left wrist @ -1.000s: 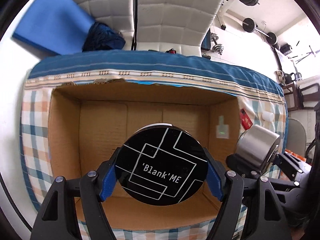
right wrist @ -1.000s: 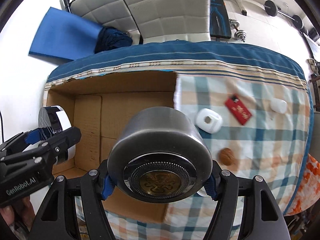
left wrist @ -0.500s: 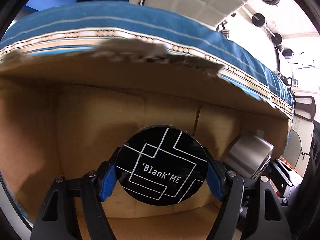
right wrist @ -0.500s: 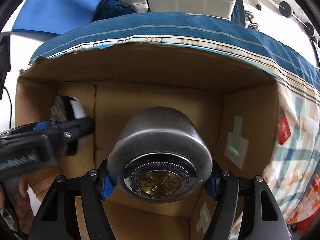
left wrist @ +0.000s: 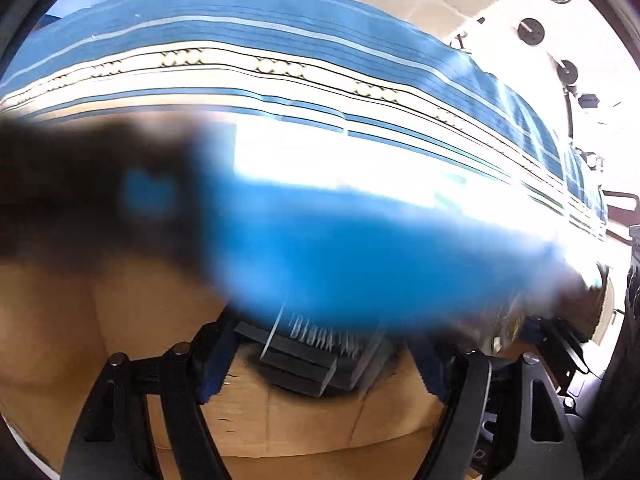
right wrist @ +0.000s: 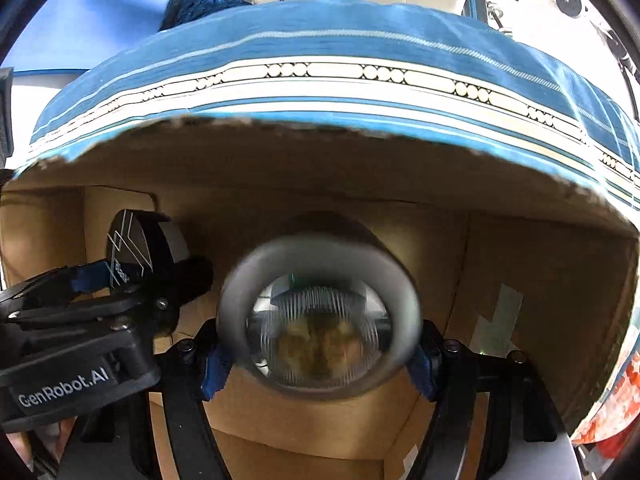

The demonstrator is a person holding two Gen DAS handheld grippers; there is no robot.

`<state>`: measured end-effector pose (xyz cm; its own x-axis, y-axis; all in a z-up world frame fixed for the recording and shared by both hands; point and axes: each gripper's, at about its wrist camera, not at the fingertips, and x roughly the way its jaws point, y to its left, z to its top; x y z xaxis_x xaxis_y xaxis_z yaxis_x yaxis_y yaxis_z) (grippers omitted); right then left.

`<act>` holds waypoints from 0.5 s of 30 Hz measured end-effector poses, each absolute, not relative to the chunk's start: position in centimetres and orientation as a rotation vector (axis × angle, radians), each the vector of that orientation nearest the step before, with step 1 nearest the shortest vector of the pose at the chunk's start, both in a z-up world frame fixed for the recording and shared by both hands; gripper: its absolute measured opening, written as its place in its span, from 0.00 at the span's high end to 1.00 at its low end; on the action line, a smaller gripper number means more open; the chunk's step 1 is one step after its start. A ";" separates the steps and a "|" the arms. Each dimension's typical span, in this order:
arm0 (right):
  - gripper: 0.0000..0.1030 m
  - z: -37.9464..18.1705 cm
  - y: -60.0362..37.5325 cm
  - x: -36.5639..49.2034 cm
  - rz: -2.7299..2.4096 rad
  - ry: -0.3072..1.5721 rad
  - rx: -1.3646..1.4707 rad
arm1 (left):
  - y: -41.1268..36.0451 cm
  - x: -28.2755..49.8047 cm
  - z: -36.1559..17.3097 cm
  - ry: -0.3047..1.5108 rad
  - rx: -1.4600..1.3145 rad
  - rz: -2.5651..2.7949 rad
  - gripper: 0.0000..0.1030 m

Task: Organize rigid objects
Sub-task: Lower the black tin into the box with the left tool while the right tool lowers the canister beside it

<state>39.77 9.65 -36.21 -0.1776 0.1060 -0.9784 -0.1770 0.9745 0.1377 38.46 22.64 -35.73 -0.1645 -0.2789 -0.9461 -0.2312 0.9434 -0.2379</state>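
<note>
Both grippers point down into a cardboard box (right wrist: 520,260). In the left wrist view a black round tin with white lines (left wrist: 312,356) shows blurred, low over the box floor (left wrist: 280,420). My left gripper (left wrist: 320,368) is opening its jaws; the tin lies between the blue pads (left wrist: 214,364) with a gap on each side. The right wrist view shows the same tin (right wrist: 132,244) at the left gripper (right wrist: 120,280). My right gripper (right wrist: 318,364) is shut on a steel cup (right wrist: 320,248), which is blurred; both pads touch its sides.
A large blurred blue and dark shape (left wrist: 340,248) crosses the left wrist view close to the lens; what it is I cannot tell. A blue striped cloth (right wrist: 320,40) lies behind the box's torn rim (right wrist: 320,126). Tape patches (right wrist: 496,316) mark the right wall.
Both grippers have sunk deeper into the box. The left jaws have widened and the tin sits lower and blurred between them. A blurred blue shape now covers the left view. The steel cup has blurred.
</note>
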 end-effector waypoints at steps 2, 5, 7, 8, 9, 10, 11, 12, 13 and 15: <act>0.27 -36.2 9.7 39.5 0.249 1.730 -0.048 | 22.7 38.4 -35.5 1.757 -0.379 -0.047 0.18; 0.26 -35.6 9.8 39.3 0.245 1.716 -0.054 | 22.9 38.3 -34.7 1.752 -0.366 -0.045 0.11; 0.24 -34.9 9.8 38.8 0.252 1.713 -0.055 | 23.0 38.0 -33.8 1.741 -0.358 -0.045 0.10; 0.23 -34.5 9.8 38.5 0.254 1.713 -0.059 | 23.0 37.8 -33.3 1.739 -0.353 -0.044 0.09; 0.22 -34.2 9.7 38.3 0.259 1.712 -0.062 | 23.1 37.6 -32.9 1.737 -0.347 -0.039 0.05; 0.19 -33.6 9.6 37.8 0.269 1.709 -0.060 | 23.1 37.3 -32.4 1.733 -0.339 -0.031 0.01; 0.16 -33.1 9.6 37.4 0.273 1.705 -0.058 | 23.2 37.1 -31.8 1.726 -0.327 -0.020 0.00; 0.16 -32.6 9.5 36.8 0.273 1.699 -0.054 | 23.3 36.8 -31.2 1.719 -0.315 -0.005 0.00; 0.10 -32.1 9.3 36.4 0.270 1.691 -0.057 | 23.3 36.5 -30.4 1.709 -0.298 0.005 0.00; 0.00 -31.1 9.7 34.9 0.276 1.666 -0.053 | 23.3 35.8 -29.0 1.684 -0.262 0.016 0.00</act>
<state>34.92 9.66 -31.08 -0.1175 0.1275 -0.9849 -0.1965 0.9691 0.1489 35.83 23.31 -29.03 -0.1064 -0.1627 -0.9809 -0.1818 0.9731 -0.1417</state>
